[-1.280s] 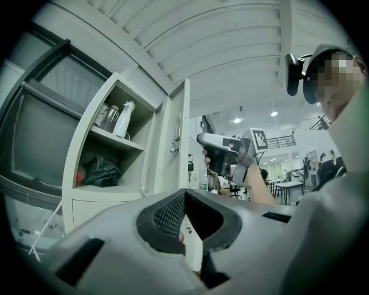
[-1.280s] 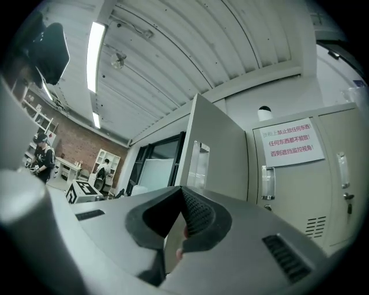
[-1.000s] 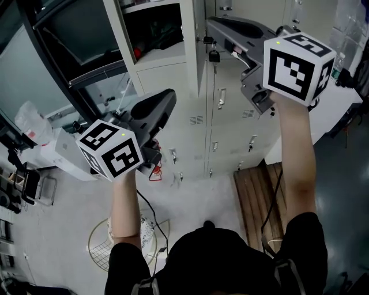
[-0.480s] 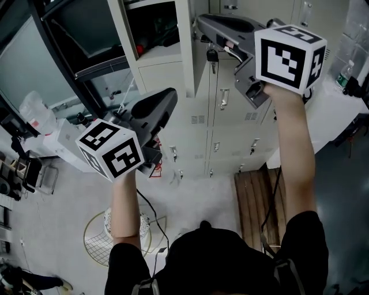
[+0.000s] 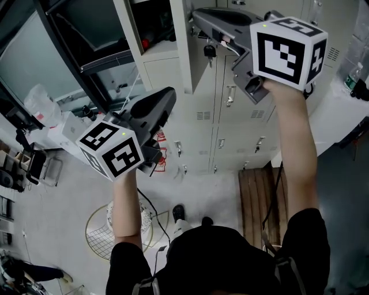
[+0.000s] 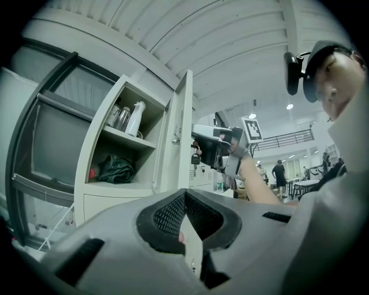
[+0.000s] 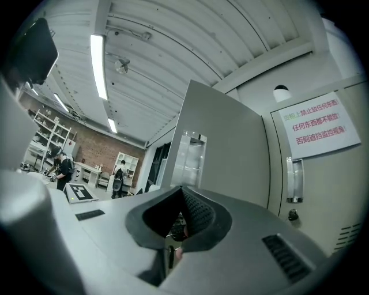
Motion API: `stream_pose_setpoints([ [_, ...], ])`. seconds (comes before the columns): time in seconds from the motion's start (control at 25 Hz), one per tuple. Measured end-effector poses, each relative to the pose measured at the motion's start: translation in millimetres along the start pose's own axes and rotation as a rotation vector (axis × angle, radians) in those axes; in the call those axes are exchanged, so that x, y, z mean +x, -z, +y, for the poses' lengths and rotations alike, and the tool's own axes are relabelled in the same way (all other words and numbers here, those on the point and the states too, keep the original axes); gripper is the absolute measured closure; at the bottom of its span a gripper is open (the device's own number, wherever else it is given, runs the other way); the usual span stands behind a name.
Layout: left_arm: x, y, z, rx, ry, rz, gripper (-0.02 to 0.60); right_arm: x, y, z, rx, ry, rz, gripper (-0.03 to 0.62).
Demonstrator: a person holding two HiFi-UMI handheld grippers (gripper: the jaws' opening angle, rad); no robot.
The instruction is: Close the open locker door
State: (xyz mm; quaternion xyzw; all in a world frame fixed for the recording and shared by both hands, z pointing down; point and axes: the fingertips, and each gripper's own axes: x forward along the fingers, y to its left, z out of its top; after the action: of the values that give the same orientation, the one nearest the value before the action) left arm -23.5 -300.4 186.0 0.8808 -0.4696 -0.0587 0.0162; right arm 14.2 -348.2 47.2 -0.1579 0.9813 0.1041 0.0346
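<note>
The open locker door (image 5: 185, 52) stands edge-on at the top of the head view, swung out from the open compartment (image 5: 151, 29). My right gripper (image 5: 197, 15), shut and empty, has its tips at the door's outer face beside a hanging padlock (image 5: 209, 52); contact cannot be told. In the right gripper view the grey door panel (image 7: 228, 150) fills the middle, just past my right gripper (image 7: 181, 199). My left gripper (image 5: 167, 97) is shut and empty, lower and left of the door. In the left gripper view, past my left gripper (image 6: 184, 199), the door (image 6: 182, 132) and the right gripper (image 6: 210, 148) show.
The compartment holds bottles (image 6: 128, 118) on a shelf and a dark green bundle (image 6: 115, 169). Closed lockers (image 5: 230, 103) carry a red-lettered sign (image 7: 317, 124) and a handle (image 7: 294, 180). A dark-framed window (image 5: 75, 40) is left. A wire basket (image 5: 115, 227) and wooden pallet (image 5: 256, 196) lie on the floor.
The right gripper has moved left and closer to the door's outer face. The view has shifted toward the lockers and a shoe now shows below. The left gripper has hardly moved.
</note>
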Motion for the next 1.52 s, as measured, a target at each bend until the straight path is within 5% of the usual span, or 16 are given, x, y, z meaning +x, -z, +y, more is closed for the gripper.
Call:
stream_pose_setpoints([
  [0.68, -15, -3, 48, 0.005, -0.002, -0.017, 0.565, 43, 6, 5, -0.022, -0.011, 0.004, 0.589],
  [1.52, -15, -15, 122, 0.007, 0.061, -0.004, 0.565, 110, 11, -10, -0.044, 0.076, 0.028, 0.589],
])
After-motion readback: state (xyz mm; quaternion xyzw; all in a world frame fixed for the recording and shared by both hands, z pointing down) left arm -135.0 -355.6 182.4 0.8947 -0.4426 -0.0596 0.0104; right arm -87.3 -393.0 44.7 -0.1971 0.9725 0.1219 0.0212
